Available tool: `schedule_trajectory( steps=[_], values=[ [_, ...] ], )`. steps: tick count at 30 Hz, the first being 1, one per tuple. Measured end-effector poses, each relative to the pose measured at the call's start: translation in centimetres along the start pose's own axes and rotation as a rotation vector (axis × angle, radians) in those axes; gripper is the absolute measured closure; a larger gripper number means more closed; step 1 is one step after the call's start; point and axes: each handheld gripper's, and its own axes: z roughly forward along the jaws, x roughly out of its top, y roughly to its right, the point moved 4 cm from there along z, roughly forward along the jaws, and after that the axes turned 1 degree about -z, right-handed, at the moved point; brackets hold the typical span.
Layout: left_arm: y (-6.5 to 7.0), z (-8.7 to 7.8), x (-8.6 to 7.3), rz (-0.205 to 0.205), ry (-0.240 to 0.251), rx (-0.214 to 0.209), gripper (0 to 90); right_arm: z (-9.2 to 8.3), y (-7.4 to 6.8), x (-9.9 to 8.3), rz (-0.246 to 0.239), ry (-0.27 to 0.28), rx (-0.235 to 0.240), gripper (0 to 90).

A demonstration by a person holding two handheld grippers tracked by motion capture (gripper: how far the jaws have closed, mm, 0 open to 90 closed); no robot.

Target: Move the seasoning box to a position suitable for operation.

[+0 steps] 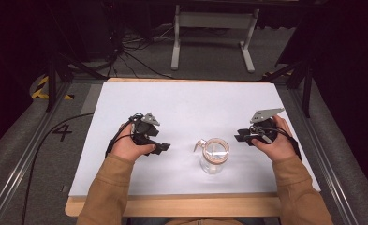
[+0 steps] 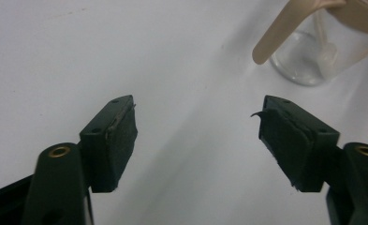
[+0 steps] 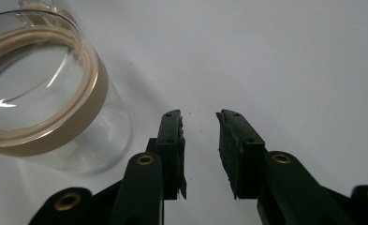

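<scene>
From above, a glass jar [image 1: 214,157] with a tan lid stood near the counter's [image 1: 181,101] near edge, between the left gripper [image 1: 160,147] and right gripper [image 1: 240,137], touching neither. Left gripper view: fingers [image 2: 114,140] spread wide, empty. Right gripper view: fingers [image 3: 172,145] parted narrowly, empty, jar [image 3: 41,93] just left.

A clear glass jar [image 1: 214,159] with a tan lid is being seen on a white table [image 1: 181,103]. Both tools are black. Brown sleeves [image 1: 106,192] are being worn.

Bare white table [image 1: 181,101] all round; lone glass jar [image 1: 214,157] between both tools.
</scene>
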Motion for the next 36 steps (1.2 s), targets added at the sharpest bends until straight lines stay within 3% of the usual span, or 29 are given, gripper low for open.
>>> schedule_trajectory(
  steps=[4, 6, 12, 18, 20, 21, 24, 27, 28, 36],
  values=[
    [0.5, -0.2, 0.3, -0.004, 0.017, -0.007, 38.7, -0.6, 0.1, -0.2, 0.019, 0.034, 0.027, 69.2],
    [0.5, -0.5, 0.8, -0.007, 0.054, -0.005, 40.1, -0.7, 0.1, -0.3, 0.021, 0.041, 0.030, 68.0],
    [1.0, -0.6, 1.9, -0.020, 0.117, -0.055, 54.0, -1.2, 0.2, -1.3, 0.037, 0.039, 0.028, 67.4],
    [2.7, -0.1, 3.2, 0.061, 0.128, -0.161, 67.2, -2.5, 0.0, -2.1, 0.057, 0.057, 0.012, 67.4],
    [2.9, 0.0, 3.4, 0.072, 0.124, -0.168, 73.0, -2.6, -0.1, -2.3, 0.058, 0.056, 0.011, 67.3],
    [3.1, 0.3, 3.5, 0.079, 0.118, -0.176, 73.0, -2.6, -0.1, -2.4, 0.058, 0.054, 0.009, 67.3],
    [3.6, 1.1, 3.7, 0.125, 0.052, -0.207, 89.3, -2.6, -0.4, -2.9, 0.066, 0.048, 0.019, 68.7],
    [4.3, 2.5, 3.5, 0.183, -0.041, -0.244, 90.0, -2.8, -0.5, -3.4, 0.072, 0.040, 0.026, 70.0],
    [4.5, 2.8, 3.5, 0.185, -0.060, -0.256, 90.0, -2.9, -0.5, -3.4, 0.074, 0.042, 0.027, 70.3],
    [5.7, 5.4, 3.3, 0.208, -0.114, -0.291, 90.0, -3.1, -0.6, -3.6, 0.082, 0.048, 0.031, 70.5]
  ],
)
